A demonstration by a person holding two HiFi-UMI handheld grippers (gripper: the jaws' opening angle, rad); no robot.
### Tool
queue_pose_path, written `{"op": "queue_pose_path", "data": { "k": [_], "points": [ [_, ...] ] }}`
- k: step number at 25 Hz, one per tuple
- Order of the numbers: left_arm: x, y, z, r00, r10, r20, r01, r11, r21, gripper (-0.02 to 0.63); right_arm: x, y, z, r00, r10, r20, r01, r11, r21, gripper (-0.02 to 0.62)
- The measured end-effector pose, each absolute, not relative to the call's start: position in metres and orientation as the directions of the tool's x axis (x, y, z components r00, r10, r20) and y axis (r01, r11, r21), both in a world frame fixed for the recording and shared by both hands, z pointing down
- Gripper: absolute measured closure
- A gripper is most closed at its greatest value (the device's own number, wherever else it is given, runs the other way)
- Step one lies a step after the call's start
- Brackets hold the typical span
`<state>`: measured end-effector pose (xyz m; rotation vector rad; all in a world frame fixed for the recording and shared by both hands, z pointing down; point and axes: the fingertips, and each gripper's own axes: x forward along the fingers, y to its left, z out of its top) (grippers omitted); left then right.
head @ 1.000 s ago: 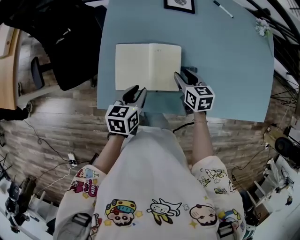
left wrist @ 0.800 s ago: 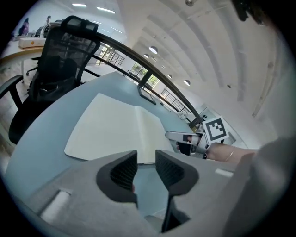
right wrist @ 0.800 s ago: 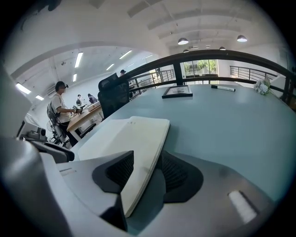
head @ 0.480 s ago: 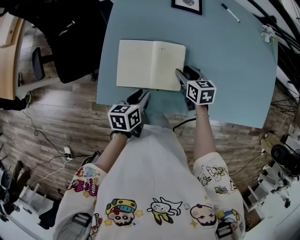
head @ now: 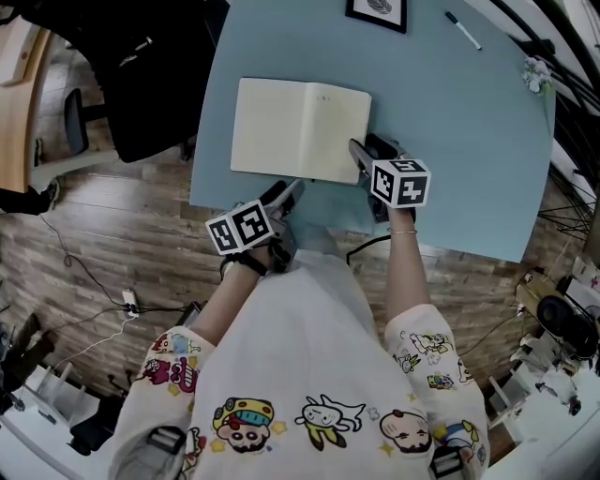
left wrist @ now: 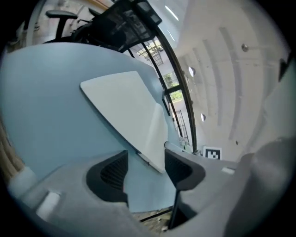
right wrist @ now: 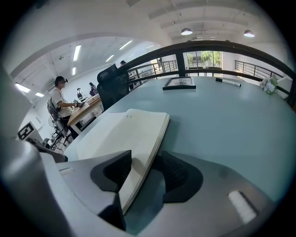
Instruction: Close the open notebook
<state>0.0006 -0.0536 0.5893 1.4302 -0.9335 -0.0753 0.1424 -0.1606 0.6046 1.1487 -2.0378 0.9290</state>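
The open notebook (head: 300,129) lies flat on the blue table (head: 459,141), cream pages up. My left gripper (head: 288,195) is at its near edge, close to the table's front. In the left gripper view the jaws (left wrist: 145,169) are opening, and the notebook's (left wrist: 127,111) near corner pokes between them without touching the pads. My right gripper (head: 364,156) is at the notebook's right edge. Its jaws (right wrist: 144,171) are opening too, with the edge of the page stack (right wrist: 125,134) between them: one jaw over the pages, the other on the table beside them.
A framed picture (head: 378,11) and a pen (head: 463,30) lie at the table's far side, and a small white flower sprig (head: 534,70) sits at its far right corner. A black office chair (head: 141,75) stands off the table's left edge.
The left gripper has rolled, so its marker cube shows a different face, and it has sunk slightly at the table's front edge. The right gripper and the notebook have stayed in place.
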Motion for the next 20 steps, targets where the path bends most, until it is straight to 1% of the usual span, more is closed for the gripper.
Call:
{"op": "queue_pose_path", "data": {
  "k": [1,4,6,9,13,15,18,20],
  "points": [
    [0.0,-0.057,0.589,0.654,-0.586,0.478,-0.43,0.232,0.873,0.357,0.142,-0.161,0.604,-0.434,-0.453,0.779,-0.885,0.376,-0.274,0.38],
    [-0.001,-0.062,0.589,0.64,-0.641,0.424,-0.301,0.298,0.906,0.357,0.141,-0.16,0.605,-0.433,-0.449,0.782,-0.885,0.377,-0.274,0.38],
    [0.002,-0.066,0.589,0.627,-0.667,0.402,-0.26,0.308,0.915,0.357,0.143,-0.16,0.605,-0.434,-0.445,0.783,-0.884,0.38,-0.274,0.38],
    [0.002,-0.069,0.588,0.617,-0.685,0.388,-0.253,0.294,0.922,0.367,0.143,-0.16,0.604,-0.436,-0.44,0.785,-0.88,0.39,-0.27,0.38],
    [-0.005,-0.071,0.587,0.61,-0.697,0.378,-0.238,0.294,0.926,0.357,0.142,-0.161,0.605,-0.439,-0.432,0.788,-0.874,0.409,-0.262,0.38],
    [-0.009,-0.072,0.586,0.609,-0.694,0.384,-0.268,0.275,0.923,0.356,0.142,-0.161,0.605,-0.439,-0.43,0.789,-0.872,0.414,-0.26,0.38],
    [-0.018,-0.072,0.585,0.597,-0.69,0.408,-0.35,0.234,0.907,0.356,0.144,-0.16,0.605,-0.439,-0.431,0.788,-0.871,0.418,-0.257,0.38],
    [-0.027,-0.075,0.585,0.579,-0.701,0.416,-0.37,0.229,0.9,0.356,0.144,-0.16,0.605,-0.44,-0.432,0.787,-0.871,0.42,-0.256,0.38]
  ]
}}
